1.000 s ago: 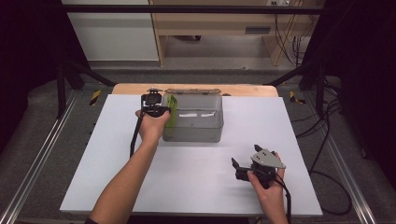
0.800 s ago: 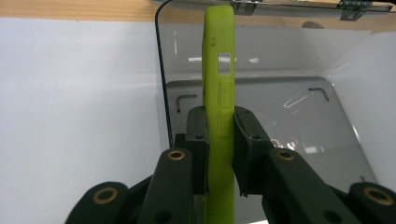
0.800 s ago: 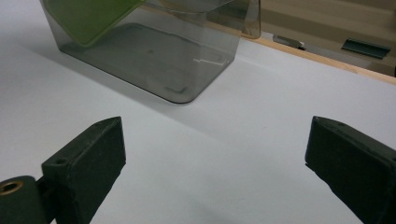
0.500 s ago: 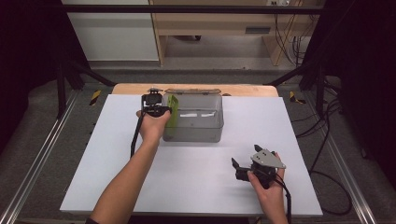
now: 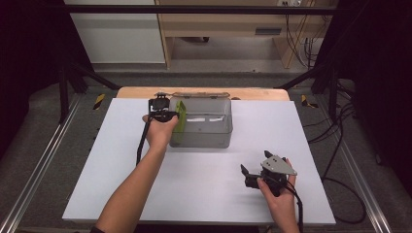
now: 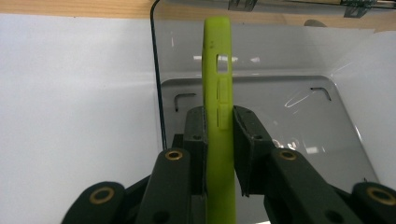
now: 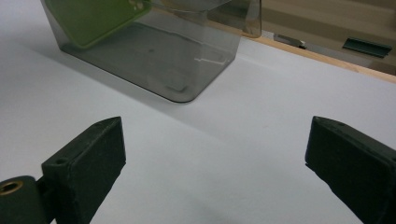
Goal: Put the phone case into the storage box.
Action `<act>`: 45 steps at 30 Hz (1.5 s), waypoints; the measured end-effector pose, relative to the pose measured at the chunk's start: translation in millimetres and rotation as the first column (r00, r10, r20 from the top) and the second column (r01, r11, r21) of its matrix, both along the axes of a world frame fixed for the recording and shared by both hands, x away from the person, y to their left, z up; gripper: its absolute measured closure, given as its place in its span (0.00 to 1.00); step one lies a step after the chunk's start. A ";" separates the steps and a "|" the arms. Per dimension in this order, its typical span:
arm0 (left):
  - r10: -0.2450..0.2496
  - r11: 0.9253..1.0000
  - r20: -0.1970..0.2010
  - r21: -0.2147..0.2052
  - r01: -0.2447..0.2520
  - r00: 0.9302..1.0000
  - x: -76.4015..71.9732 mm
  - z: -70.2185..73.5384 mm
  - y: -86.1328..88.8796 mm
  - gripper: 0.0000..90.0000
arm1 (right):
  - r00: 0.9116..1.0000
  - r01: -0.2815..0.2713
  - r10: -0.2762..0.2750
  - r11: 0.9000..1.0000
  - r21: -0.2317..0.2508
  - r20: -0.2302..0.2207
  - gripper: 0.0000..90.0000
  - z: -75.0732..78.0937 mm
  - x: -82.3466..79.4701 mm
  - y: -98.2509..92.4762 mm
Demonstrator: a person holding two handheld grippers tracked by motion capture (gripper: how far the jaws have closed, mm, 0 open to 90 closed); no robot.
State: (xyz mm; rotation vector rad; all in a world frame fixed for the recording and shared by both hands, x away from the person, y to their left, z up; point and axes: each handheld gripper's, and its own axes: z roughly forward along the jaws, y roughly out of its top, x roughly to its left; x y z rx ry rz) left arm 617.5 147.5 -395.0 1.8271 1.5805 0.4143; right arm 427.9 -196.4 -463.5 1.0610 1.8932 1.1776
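On top of the white desk (image 5: 145, 160), near its far edge at about twelve o'clock, stood a clear grey box (image 5: 206, 124) with no lid on it. The left tongs (image 5: 167, 115) were clamped on a thin green phone case (image 6: 218, 93), which stood on its edge. The case was at the left end of the box, just inside its wall. In the left gripper view, the two black pads (image 6: 245, 140) pressed on both flat sides of the case, and the box floor showed behind it.

The right tongs (image 5: 248, 175) hung low over the desk at about five o'clock, well apart from the box. Their jaws were wide apart with nothing between them.

The desk top was plain and white, with a strip of light wood (image 5: 204, 92) along its far edge. Metal rails (image 5: 29, 179) ran down both sides of the desk. Past the desk lay a grey floor (image 5: 218, 77), a wooden bench (image 5: 228, 24) and some black cables (image 5: 340, 121) at three o'clock. Dark curtains (image 5: 29, 58) hung on both sides of the room.
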 end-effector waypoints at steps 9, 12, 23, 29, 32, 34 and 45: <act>-0.013 1.000 0.035 0.004 0.013 0.999 -1.7 1.9 -0.5 0.80 | 1.000 -0.001 0.001 1.000 0.000 0.000 0.06 0.0 0.0 0.0; -0.047 0.999 0.095 0.004 0.047 0.994 -5.3 6.6 -1.7 0.75 | 1.000 0.000 0.000 1.000 0.003 -0.002 0.06 0.2 -0.2 0.0; -0.152 0.987 0.268 0.088 0.133 0.951 -16.5 19.0 -2.2 0.48 | 1.000 -0.001 0.001 1.000 0.001 0.006 0.06 0.4 -0.5 0.7; -0.192 0.981 0.328 0.098 0.168 0.925 -19.9 22.7 -1.7 0.28 | 1.000 -0.003 0.003 1.000 0.001 0.006 0.06 0.3 -0.4 0.7; -0.197 0.980 0.343 0.089 0.177 0.918 -21.3 24.0 -1.5 0.19 | 1.000 -0.003 0.003 1.000 0.004 0.006 0.06 0.6 -0.6 0.6; -0.216 0.976 0.351 0.087 0.198 0.911 -22.3 24.8 -1.1 0.15 | 1.000 -0.003 0.003 1.000 0.006 0.005 0.06 0.7 -0.6 0.6; -0.289 0.957 0.394 0.130 0.259 0.872 -29.1 25.4 -2.1 0.06 | 1.000 -0.003 0.003 1.000 0.011 0.006 0.05 1.0 -0.7 0.1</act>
